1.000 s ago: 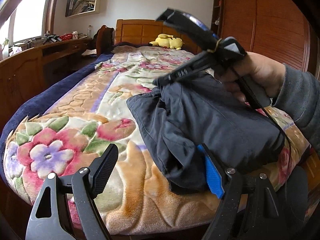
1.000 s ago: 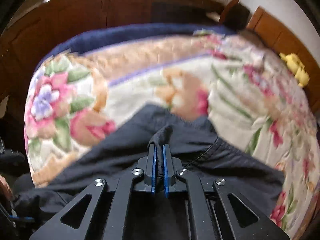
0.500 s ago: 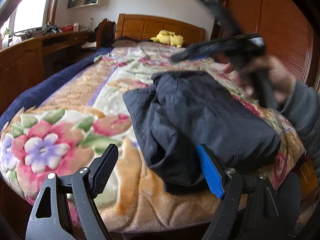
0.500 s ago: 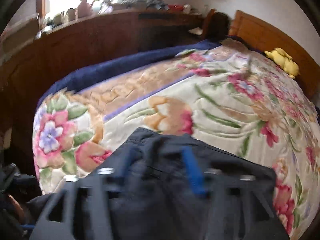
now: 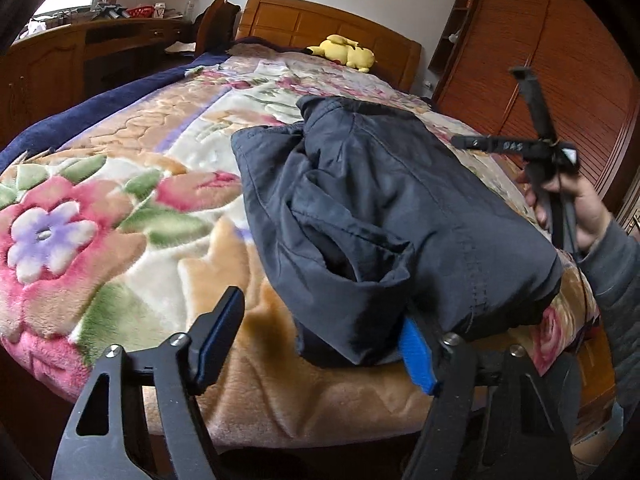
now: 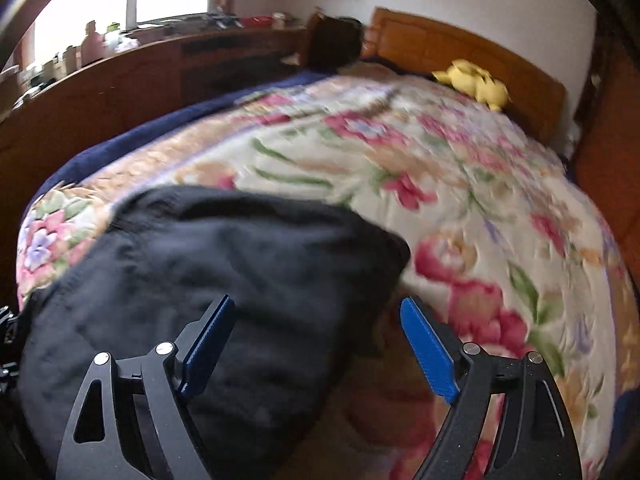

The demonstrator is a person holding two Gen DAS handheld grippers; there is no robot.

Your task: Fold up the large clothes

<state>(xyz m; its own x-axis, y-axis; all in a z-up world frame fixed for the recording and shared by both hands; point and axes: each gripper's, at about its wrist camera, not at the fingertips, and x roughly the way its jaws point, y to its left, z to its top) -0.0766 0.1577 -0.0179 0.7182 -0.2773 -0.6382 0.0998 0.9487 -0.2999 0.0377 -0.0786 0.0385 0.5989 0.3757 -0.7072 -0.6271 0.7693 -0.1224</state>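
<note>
A dark navy garment (image 5: 380, 208) lies folded into a thick bundle on the floral blanket (image 5: 120, 220) near the foot of the bed. My left gripper (image 5: 320, 344) sits low at the bed's near edge. Its jaws are closing, and the bundle's near corner hangs between them against the right blue pad (image 5: 416, 356), while the left pad stands off it. My right gripper (image 6: 318, 344) hovers over the garment (image 6: 224, 264) near its right edge. Its jaws are opening with nothing pinched. In the left wrist view the right gripper (image 5: 488, 106) is held in a hand to the right of the bundle.
A yellow plush toy (image 5: 348, 52) rests by the wooden headboard (image 5: 320, 24). A wooden desk (image 5: 60, 60) with clutter runs along the left wall, with a chair (image 5: 212, 20) at its end. A wooden wardrobe (image 5: 560, 60) stands to the right of the bed.
The right gripper let go of the garment's fold, opened wide and swung off to the right. The left gripper sank a little and its jaws narrowed.
</note>
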